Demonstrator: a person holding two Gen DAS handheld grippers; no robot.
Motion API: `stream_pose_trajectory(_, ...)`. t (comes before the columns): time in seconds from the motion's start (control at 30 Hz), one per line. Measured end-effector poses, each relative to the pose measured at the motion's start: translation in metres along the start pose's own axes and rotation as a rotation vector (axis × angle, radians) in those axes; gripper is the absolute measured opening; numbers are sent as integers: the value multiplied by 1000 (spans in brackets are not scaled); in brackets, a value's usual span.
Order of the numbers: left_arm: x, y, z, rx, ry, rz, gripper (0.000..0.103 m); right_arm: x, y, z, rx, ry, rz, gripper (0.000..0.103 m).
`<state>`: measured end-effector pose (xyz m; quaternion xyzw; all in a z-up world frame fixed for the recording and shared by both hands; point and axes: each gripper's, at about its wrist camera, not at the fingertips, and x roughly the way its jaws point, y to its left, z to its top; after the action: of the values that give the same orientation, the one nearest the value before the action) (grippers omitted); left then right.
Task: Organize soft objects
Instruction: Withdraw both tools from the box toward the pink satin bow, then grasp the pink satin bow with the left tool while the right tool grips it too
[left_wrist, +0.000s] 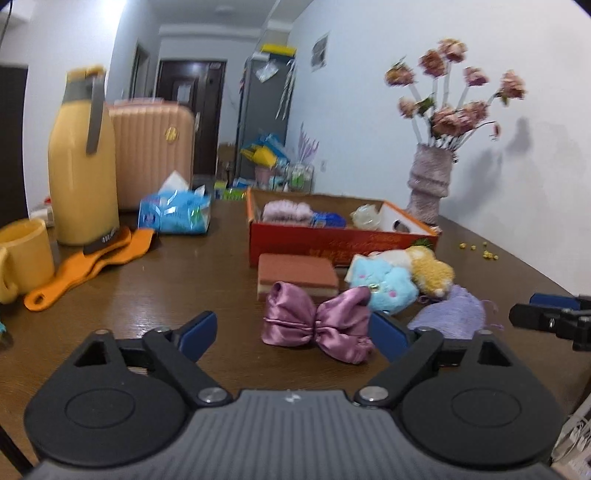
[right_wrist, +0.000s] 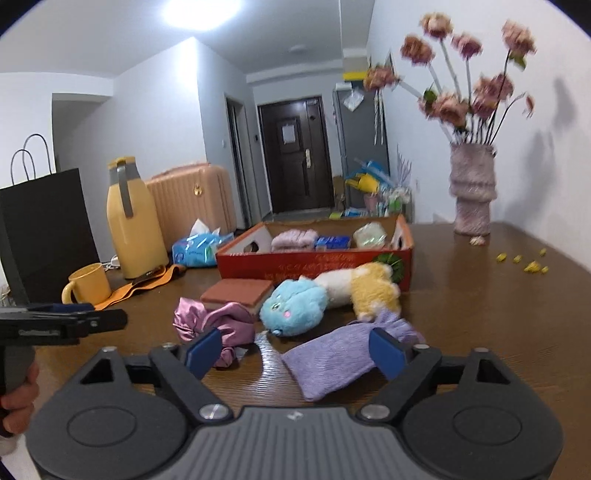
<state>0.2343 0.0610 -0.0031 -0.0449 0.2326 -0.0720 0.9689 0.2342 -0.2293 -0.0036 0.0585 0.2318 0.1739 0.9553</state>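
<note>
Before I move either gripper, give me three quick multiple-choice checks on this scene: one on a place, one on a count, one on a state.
1. Where does the lilac drawstring pouch lie?
A. inside the red cardboard box
B. on the table in front of the right gripper
C. under the yellow jug

2. How many plush toys lie just in front of the red cardboard box?
A. two
B. four
C. none

3. How do the left gripper's jaws stand?
A. shut on the satin bow
B. shut on nothing
C. open

Key: 1 B, it lies flat on the table before the right gripper. 2 A, a blue plush and a yellow-white plush. 3 C, the left gripper is spread before the purple satin bow.
</note>
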Motion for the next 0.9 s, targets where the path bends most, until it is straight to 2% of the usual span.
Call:
stream_pose_trajectory(0.1,28,13,11,-39,22,-21,79,34,9,8,12,46,27,76)
stream_pose_trajectory(0.23,69,24,26,-70,61,-68,77,82,20,17,31,91,57,67)
stream_pose_trajectory(0.37,97,31,31,-98,85,-76,63,120,27,30,90,97,76,59)
stream_pose_trajectory(0.47,106,38,25,-128,123,-112,36,138,29,34,109,92,79,52)
stream_pose_trajectory(0.5,105,39,22,-130,133,-123,23,144,29,33,119,107,84,42)
stream_pose_trajectory(0.53,100,40,18,-136,133,-139,21,149,28,31,127,130,105,30)
stream_pose_trajectory(0.6,87,42,8,-151,127,-141,20,151,27,24,138,171,139,21)
stream_pose_trajectory(0.9,32,24,-25,-93,92,-83,16,115,42,-12,101,245,169,25)
